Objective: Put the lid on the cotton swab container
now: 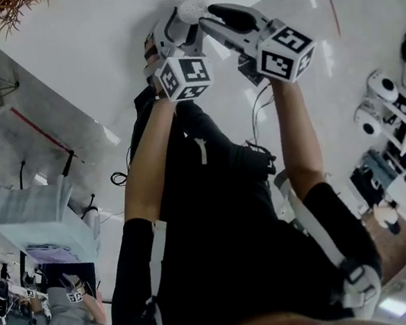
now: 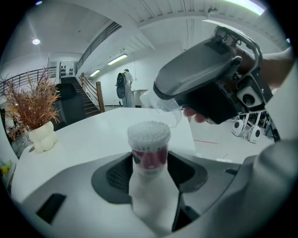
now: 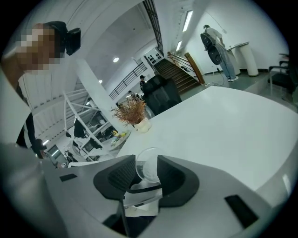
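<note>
The cotton swab container (image 2: pixel 149 148) is a small clear tub with a red label, packed with white swab tips and with no lid on it. It stands upright between the jaws of my left gripper (image 2: pixel 149 163), which is shut on it above the white table (image 2: pixel 84 135). My right gripper (image 2: pixel 209 86) hovers just above and to the right of the tub, shut on the clear round lid (image 2: pixel 164 106). In the right gripper view the lid (image 3: pixel 148 168) sits tilted between the pads. In the head view both grippers (image 1: pixel 179 29) (image 1: pixel 215 15) meet at the container (image 1: pixel 191 7).
A dried plant in a white vase (image 2: pixel 39 132) stands at the table's far left corner and also shows in the right gripper view (image 3: pixel 132 114). A person (image 2: pixel 125 84) stands far behind by a staircase. Small white robots (image 2: pixel 247 128) sit on the floor to the right.
</note>
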`<action>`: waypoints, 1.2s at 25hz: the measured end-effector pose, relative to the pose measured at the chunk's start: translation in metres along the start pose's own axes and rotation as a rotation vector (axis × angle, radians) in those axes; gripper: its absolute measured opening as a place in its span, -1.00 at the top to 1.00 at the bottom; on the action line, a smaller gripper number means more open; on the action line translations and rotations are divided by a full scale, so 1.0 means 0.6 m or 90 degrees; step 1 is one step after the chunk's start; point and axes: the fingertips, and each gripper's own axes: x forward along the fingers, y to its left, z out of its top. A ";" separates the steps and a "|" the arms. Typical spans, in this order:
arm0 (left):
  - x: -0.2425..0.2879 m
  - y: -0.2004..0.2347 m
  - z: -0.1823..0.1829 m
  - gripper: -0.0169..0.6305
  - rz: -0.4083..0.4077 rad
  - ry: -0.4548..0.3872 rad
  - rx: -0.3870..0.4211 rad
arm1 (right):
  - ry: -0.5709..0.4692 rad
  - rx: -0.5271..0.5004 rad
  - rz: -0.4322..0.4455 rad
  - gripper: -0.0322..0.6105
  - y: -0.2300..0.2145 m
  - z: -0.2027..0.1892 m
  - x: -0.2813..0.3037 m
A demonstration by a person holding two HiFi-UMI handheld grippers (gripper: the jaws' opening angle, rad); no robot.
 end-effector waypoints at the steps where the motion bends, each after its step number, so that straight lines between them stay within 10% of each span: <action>1: -0.001 -0.001 0.001 0.22 0.000 0.000 -0.001 | 0.009 -0.009 0.003 0.46 0.002 -0.001 0.000; 30: 0.000 -0.002 0.003 0.23 -0.003 0.001 0.000 | 0.252 -0.252 -0.052 0.57 -0.003 -0.016 0.045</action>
